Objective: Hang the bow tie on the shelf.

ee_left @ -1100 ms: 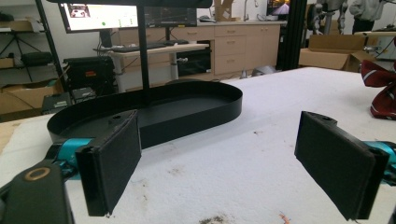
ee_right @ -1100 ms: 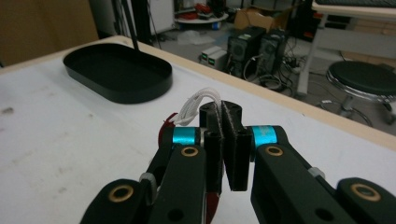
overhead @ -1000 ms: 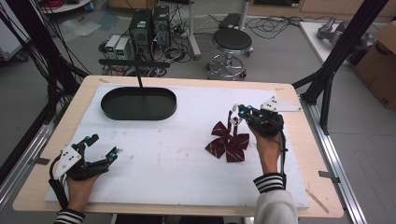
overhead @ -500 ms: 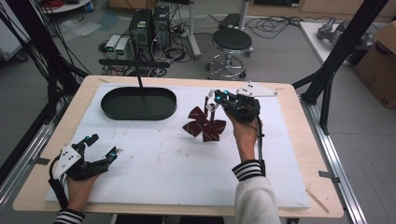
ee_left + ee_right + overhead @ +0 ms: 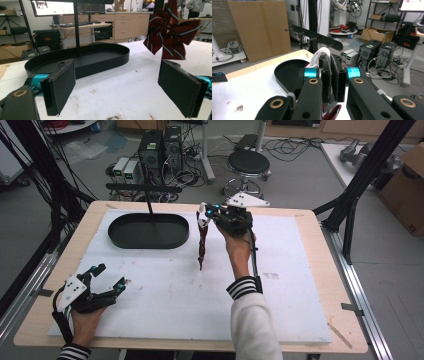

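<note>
Aloft, right tool (image 5: 204,211) pinches striped bow (image 5: 201,242) beside tray (image 5: 148,231) rim; left tool (image 5: 107,277) gapes empty.

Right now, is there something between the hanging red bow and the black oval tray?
Nothing visible: the red bow hangs from the right gripper just beside the black tray, with bare white table cover between them.

The right gripper (image 5: 206,213) has carried the dark red striped fabric bow (image 5: 201,245) leftward, lifted, near the black oval tray (image 5: 148,231).

Striped bow (image 5: 172,35) top cut off; right gripper (image 5: 333,77) hides it below.
</note>
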`<action>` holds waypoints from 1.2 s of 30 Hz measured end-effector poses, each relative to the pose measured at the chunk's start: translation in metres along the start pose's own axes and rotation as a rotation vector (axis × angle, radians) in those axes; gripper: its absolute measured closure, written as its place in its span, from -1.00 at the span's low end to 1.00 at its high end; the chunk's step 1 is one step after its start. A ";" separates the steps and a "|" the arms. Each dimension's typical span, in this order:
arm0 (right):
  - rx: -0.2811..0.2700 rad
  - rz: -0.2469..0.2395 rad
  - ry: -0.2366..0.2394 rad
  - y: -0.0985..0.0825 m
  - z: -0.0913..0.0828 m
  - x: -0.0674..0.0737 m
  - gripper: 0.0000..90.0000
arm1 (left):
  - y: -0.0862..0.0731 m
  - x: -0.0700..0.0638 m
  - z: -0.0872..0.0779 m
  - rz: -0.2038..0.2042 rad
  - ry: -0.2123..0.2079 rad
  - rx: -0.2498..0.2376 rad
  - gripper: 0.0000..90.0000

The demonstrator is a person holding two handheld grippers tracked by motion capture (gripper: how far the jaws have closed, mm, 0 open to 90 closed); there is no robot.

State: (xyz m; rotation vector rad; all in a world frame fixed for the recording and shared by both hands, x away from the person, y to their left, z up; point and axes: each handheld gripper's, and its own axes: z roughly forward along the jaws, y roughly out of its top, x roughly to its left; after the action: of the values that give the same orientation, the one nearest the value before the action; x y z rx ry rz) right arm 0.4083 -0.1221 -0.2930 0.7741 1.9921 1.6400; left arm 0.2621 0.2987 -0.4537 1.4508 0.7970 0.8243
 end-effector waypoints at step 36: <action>0.014 -0.054 0.012 0.030 0.131 0.014 0.94 | 0.000 0.000 0.000 -0.004 0.001 -0.003 -0.67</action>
State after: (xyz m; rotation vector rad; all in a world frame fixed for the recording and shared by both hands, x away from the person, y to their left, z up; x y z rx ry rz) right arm 0.4874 -0.0128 -0.2886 0.7112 2.0174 1.6051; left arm 0.2620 0.2987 -0.4537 1.4462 0.7983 0.8230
